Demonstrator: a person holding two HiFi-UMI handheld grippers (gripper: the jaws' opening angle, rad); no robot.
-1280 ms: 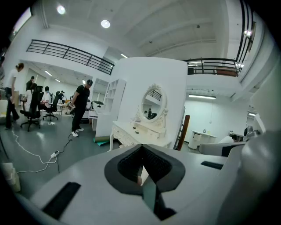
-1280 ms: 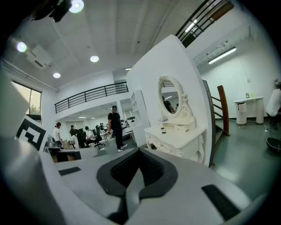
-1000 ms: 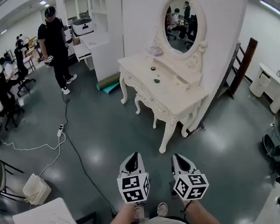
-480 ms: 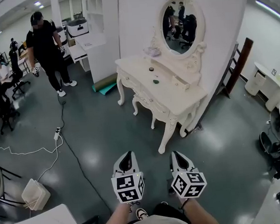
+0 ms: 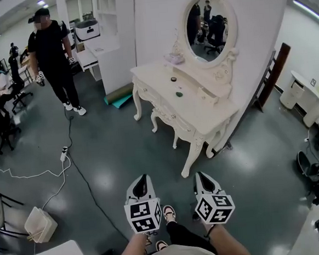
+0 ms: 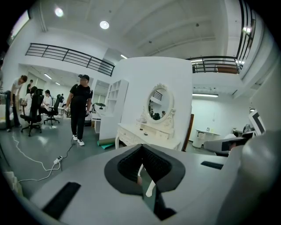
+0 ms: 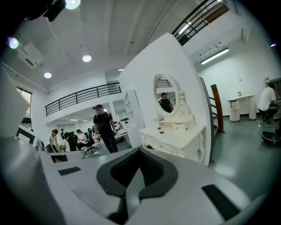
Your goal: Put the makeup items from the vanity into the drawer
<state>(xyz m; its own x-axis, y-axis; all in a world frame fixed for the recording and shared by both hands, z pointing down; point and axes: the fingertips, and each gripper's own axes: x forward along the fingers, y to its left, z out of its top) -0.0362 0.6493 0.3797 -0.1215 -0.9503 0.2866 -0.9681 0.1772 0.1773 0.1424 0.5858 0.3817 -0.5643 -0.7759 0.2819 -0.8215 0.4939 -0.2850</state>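
- Low in the head view, the left gripper (image 5: 141,181) with its jaws closed together and nothing between them; same in the left gripper view (image 6: 142,163), dark pads meeting at the tip, empty
- Just beside it and level with it, the right gripper (image 5: 202,180), jaws likewise pressed together on nothing; confirmed in the right gripper view (image 7: 137,169)
- Both held out over the grey floor (image 5: 123,149), pointing toward the vanity (image 5: 208,115) and well apart from it
- White vanity on carved legs against a white wall, oval mirror (image 5: 210,22) above its back edge; seen ahead in both gripper views too
- On the vanity top, the makeup items: a small dark round item (image 5: 173,79) toward the back and a dark green item (image 5: 178,93) nearer the middle, the two apart from each other
- At the far end, near the mirror's base, a pale lilac thing (image 5: 174,57), too small to tell what
- Along the vanity's near side, the drawer fronts (image 5: 166,113), none visibly pulled out
- Well off to the left beyond the vanity, a standing person in black (image 5: 51,50); more people seated farther back
- Across the floor, a dark cable (image 5: 80,169) past a white power strip (image 5: 63,156)
- Between the two marker cubes, the wearer's shoe (image 5: 169,212)
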